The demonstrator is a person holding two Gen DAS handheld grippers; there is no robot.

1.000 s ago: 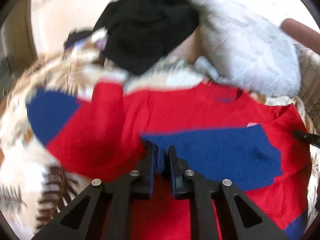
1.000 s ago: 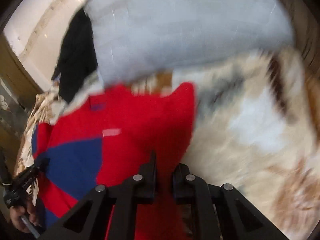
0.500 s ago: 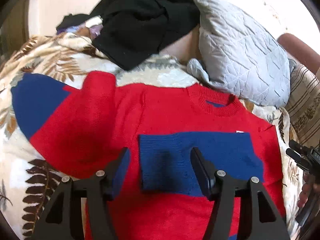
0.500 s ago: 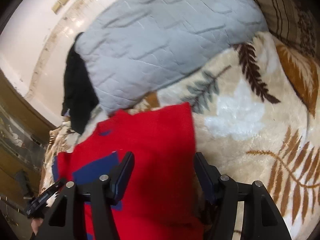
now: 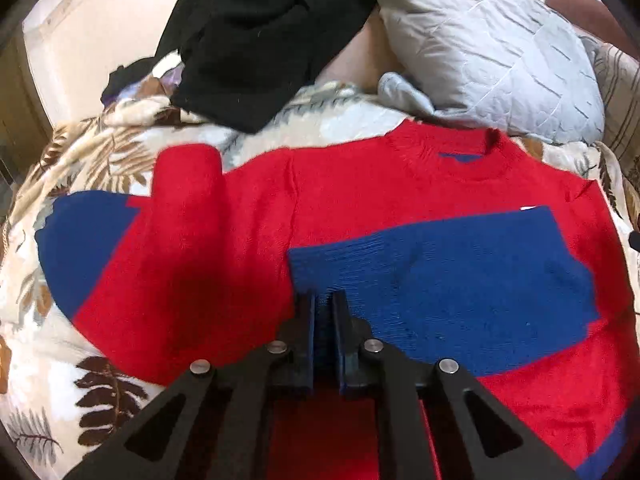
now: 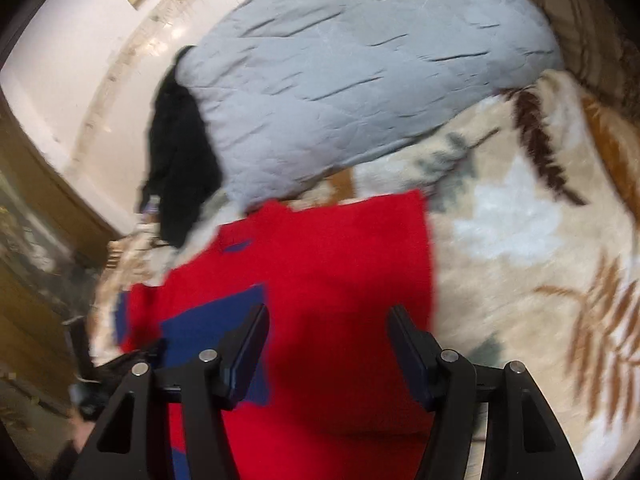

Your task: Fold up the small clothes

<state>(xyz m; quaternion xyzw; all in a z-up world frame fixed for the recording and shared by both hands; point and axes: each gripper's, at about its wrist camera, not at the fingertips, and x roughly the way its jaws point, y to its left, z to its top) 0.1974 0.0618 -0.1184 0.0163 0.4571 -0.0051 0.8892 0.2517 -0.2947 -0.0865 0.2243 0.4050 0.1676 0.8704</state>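
A red sweater (image 5: 360, 192) with blue sleeve ends lies flat on a leaf-print blanket (image 5: 100, 148). Its right sleeve is folded across the chest, its blue cuff (image 5: 440, 288) pointing left. My left gripper (image 5: 323, 300) is shut on the cuff's left end. The other sleeve (image 5: 80, 240) lies spread out at the left. In the right wrist view my right gripper (image 6: 328, 316) is open and empty above the sweater's red side (image 6: 340, 280), near its right edge.
A grey quilted pillow (image 5: 480, 40) and a pile of black clothes (image 5: 260, 32) lie behind the sweater's collar. The blanket (image 6: 540, 260) stretches on to the right of the sweater. A wall and a wooden frame (image 6: 48, 200) stand at the left.
My left gripper, open half a second ago, has shut on the blue cuff again. My right gripper opened half a second ago and stays open over the sweater's red side.
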